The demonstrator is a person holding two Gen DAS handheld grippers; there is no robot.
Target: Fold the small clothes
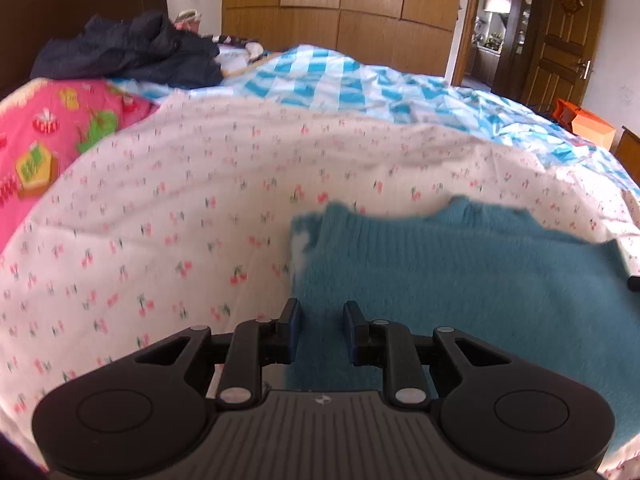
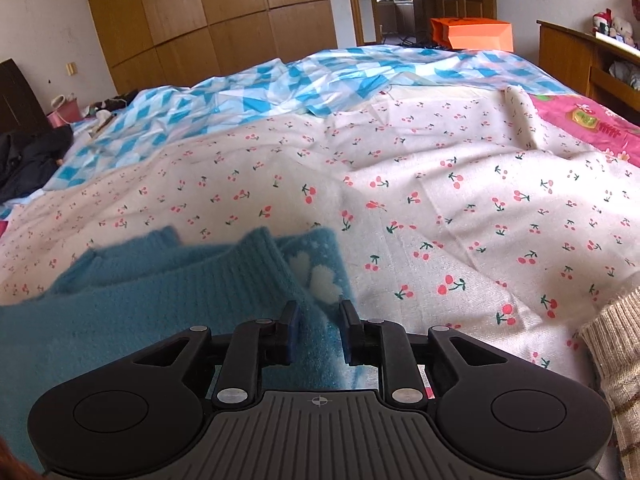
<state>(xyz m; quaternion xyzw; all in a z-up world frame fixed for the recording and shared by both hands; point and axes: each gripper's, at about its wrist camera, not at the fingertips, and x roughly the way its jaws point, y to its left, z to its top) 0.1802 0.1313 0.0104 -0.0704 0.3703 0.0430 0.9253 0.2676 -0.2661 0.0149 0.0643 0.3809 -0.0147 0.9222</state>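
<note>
Your cherry-print sheet [image 1: 200, 184] covers the bed, and the teal sweater [image 1: 460, 280] lies flat on it at the near edge. Beyond the sheet sits a blue checked quilt [image 1: 340, 76]. Your left gripper [image 1: 321, 330] hangs released over the sweater's left edge; your right gripper [image 2: 319, 330] is released too, fingers apart above its right edge.

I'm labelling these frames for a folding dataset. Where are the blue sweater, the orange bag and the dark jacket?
blue sweater [image 1: 460, 280]: left wrist view, middle of the knit body.
orange bag [image 2: 474, 34]: right wrist view, its front face beyond the bed.
dark jacket [image 1: 128, 46]: left wrist view, centre of the crumpled heap.
</note>
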